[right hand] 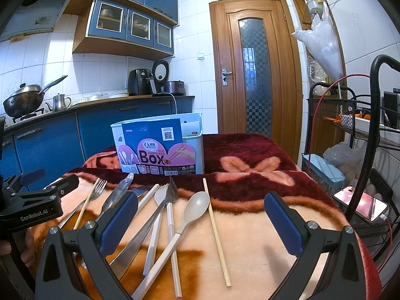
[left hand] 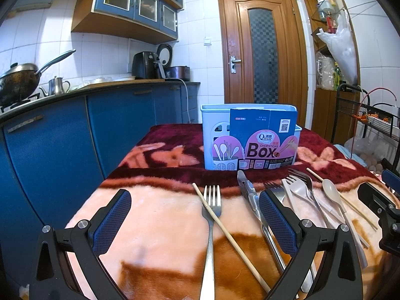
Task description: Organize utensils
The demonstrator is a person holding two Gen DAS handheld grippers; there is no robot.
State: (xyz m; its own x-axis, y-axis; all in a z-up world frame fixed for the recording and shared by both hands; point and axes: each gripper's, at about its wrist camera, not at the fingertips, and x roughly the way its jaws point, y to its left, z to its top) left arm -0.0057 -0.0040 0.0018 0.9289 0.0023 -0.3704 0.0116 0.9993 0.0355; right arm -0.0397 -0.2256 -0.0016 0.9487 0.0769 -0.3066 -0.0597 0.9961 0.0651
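Two wooden chopsticks (left hand: 228,235) (right hand: 216,232), two metal forks (left hand: 210,227) (right hand: 146,227), metal tongs (left hand: 260,218) and a beige fork (right hand: 153,235) and spoon (right hand: 175,237) lie on the plush blanket (right hand: 250,237) before the chopsticks box (left hand: 250,137), kitchen cabinets (left hand: 50,150) left. The left gripper (left hand: 195,221) and right gripper (right hand: 201,223) hover with fingers released, empty; bare blanket lies right.

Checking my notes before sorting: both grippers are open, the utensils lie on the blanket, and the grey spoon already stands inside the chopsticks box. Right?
Not quite. The grey spoon is not in the chopsticks box; it lies on the blanket with the other utensils, as the right wrist view shows. The left gripper and right gripper are open.
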